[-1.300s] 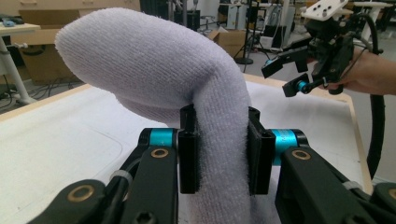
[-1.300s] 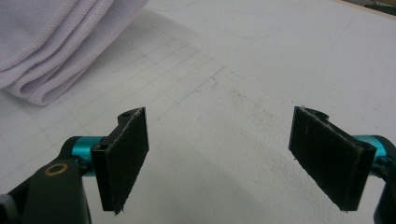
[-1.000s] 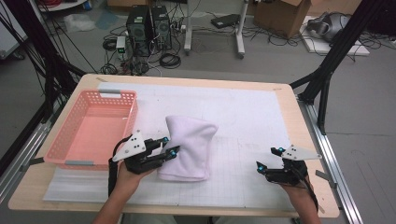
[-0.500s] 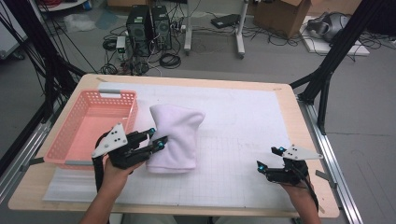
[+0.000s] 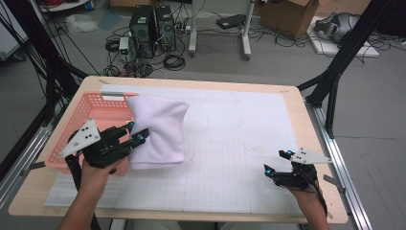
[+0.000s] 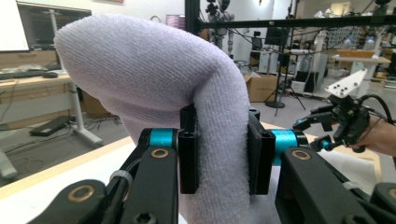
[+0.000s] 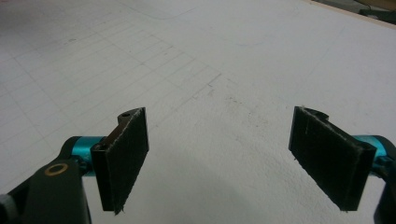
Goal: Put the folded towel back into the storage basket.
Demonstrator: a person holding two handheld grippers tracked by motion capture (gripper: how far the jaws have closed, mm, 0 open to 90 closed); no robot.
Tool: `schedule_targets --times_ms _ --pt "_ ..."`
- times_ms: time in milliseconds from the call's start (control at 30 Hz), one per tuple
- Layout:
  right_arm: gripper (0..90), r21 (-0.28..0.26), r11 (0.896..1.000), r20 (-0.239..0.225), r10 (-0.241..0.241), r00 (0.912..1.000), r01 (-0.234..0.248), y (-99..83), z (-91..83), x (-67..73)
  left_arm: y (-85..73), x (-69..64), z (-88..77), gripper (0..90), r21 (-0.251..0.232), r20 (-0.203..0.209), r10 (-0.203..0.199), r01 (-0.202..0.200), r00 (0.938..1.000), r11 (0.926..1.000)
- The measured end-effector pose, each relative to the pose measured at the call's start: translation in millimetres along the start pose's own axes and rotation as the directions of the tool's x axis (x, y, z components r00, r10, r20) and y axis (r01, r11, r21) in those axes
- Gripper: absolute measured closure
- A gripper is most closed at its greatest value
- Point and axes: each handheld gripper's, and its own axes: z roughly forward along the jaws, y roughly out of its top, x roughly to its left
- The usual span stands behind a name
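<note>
Nearest the person, the right tool (image 5: pixel 277 163) is resting low over the white gridded mat (image 5: pixel 239 143) at the near right of the tabletop (image 5: pixel 292 103), its jaws standing spread with nothing between them; in the right gripper view the two black pads (image 7: pixel 125 156) are facing each other across bare mat, so this hand is probably just waiting out of the way. On the near left, the left tool (image 5: pixel 136 135) is pinching a folded white towel (image 5: pixel 160 127) by its near edge; in the left gripper view the pads (image 6: pixel 189 156) are pressing a thick fold of terry cloth (image 6: pixel 159 79) from both sides, which explains the moderately wide jaw gap. Gripping the doubled edge is likely keeping the fold together while the bundle is being carried. The towel is hanging partly raised, its far corner overlapping the right rim of the pink basket (image 5: pixel 91 112) on the left side of the tabletop, which suggests it is being taken there. Beyond the tabletop, computer towers (image 5: pixel 153 24) and cables are lying on the floor.
</note>
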Motion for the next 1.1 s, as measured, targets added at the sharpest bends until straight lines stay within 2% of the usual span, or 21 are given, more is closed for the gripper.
schedule_targets --times_ms 200,400,600,933,1100 --pt "19.0 0.002 1.0 -0.001 -0.001 1.0 0.001 0.1 1.2 0.4 7.1 10.4 -16.0 70.9 -0.021 -0.044 -0.007 0.006 0.999 0.9998" --pt "19.0 0.001 1.0 0.0 -0.001 1.0 0.001 0.3 1.5 0.2 12.2 21.4 -32.5 70.9 -0.033 -0.095 -0.012 0.009 0.9954 0.9994" --pt "19.0 0.004 1.0 0.001 -0.001 1.0 0.001 0.3 1.8 0.2 18.2 31.6 -49.6 71.0 -0.058 -0.126 -0.023 0.016 0.9918 0.9982" --pt "19.0 0.009 1.0 0.0 -0.003 1.0 0.003 0.7 3.3 0.8 28.6 51.9 -72.8 71.0 -0.058 -0.19 -0.018 0.007 0.9816 0.9983" --pt "19.0 0.007 1.0 0.001 -0.007 1.0 0.007 1.0 4.0 0.5 31.1 65.5 -81.7 71.0 -0.057 -0.205 -0.027 0.015 0.9783 0.9983"
